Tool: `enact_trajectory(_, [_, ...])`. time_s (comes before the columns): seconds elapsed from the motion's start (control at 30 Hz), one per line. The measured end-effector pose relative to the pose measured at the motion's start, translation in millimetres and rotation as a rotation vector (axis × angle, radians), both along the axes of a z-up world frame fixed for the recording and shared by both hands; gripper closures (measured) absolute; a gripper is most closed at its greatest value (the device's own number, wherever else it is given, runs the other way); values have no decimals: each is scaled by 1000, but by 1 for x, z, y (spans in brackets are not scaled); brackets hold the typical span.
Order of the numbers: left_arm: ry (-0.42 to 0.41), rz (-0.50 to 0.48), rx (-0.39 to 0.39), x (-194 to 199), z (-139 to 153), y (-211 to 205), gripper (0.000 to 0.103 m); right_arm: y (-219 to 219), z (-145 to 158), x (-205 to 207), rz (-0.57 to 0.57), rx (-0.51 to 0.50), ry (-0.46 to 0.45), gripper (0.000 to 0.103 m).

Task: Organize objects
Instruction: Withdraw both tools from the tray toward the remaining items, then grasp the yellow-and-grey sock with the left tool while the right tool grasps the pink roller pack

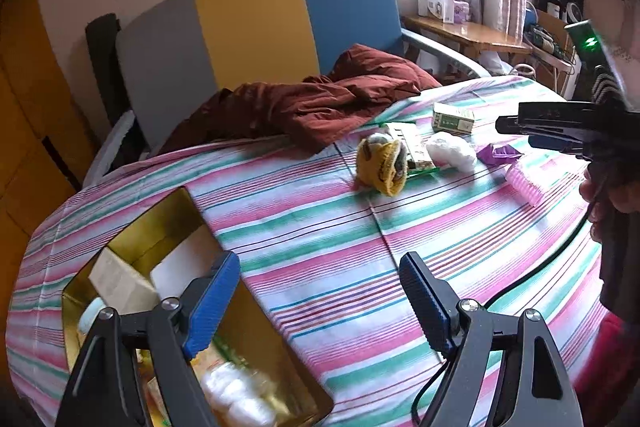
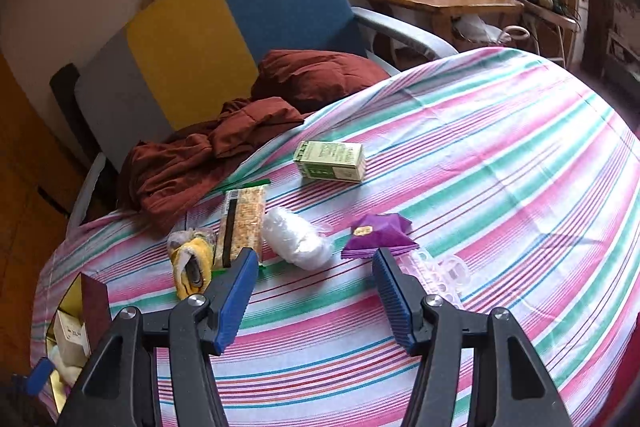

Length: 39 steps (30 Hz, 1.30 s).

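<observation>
The gold tin (image 1: 132,247) stands near the left edge of the striped bench (image 1: 340,247) and already holds small boxes and white items, so it is probably the collecting place. The loose things lie together toward the far edge: yellow knitted piece (image 2: 192,263), snack bar (image 2: 242,219), white wrapped bundle (image 2: 296,239), purple packet (image 2: 378,233), green box (image 2: 330,161). The left gripper (image 1: 320,291) hovers beside the tin, jaws wide apart and empty. The right gripper (image 2: 314,293) faces the loose things, jaws also wide, touching nothing.

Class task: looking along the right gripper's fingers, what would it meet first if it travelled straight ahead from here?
Probably the white plastic-wrapped bundle, which lies on the striped cloth almost centred ahead of the open right gripper. The purple packet sits just right of that line. Depth is unclear, so the cloth could come first.
</observation>
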<state>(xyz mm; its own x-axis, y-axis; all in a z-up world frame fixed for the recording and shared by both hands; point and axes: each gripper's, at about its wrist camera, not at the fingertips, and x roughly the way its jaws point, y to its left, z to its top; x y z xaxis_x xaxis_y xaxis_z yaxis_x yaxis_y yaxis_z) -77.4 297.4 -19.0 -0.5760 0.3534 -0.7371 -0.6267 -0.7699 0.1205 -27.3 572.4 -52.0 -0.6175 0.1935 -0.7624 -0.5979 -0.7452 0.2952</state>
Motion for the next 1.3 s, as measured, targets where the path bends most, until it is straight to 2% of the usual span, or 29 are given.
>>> enact_trajectory(0.3, [-127,6,14,-36,-13,40,21,1,1,2,-7,-7,2,43])
enact_trajectory(0.43, [-219,29,39,-59,-19,59,21,2,0,1,-2,-16,5,43])
enact_trajectory(0.67, [-280,50,64,-88,-35,100,20,2,-2,1,7,-35,1,43])
enact_trajectory(0.77, [-285,56,63,-100,-42,117,17,3,-3,1,4,-40,0,43])
enact_trajectory(0.87, [-307,84,102,-116,-47,126,8,6,-2,3,-8,-41,3,43])
enact_trajectory(0.97, [-345,120,117,-131,-57,133,7,18,1,14,-74,-46,38,43])
enact_trajectory(1.0, [-361,125,106,-136,-62,136,9,24,1,20,-103,-55,52,43])
enact_trajectory(1.07, [-403,118,99,-142,-74,141,22,37,1,31,-173,-71,74,43])
enact_trajectory(1.13, [-463,117,62,-147,-88,145,52,51,-1,43,-250,-83,93,43])
enact_trajectory(1.17, [-463,118,64,-147,-90,144,52,58,-2,48,-287,-90,95,43])
enact_trajectory(1.23, [-450,102,74,-144,-88,140,63,71,-8,59,-357,-112,89,43])
enact_trajectory(1.3, [-452,90,77,-140,-86,136,65,80,-16,61,-381,-146,66,43])
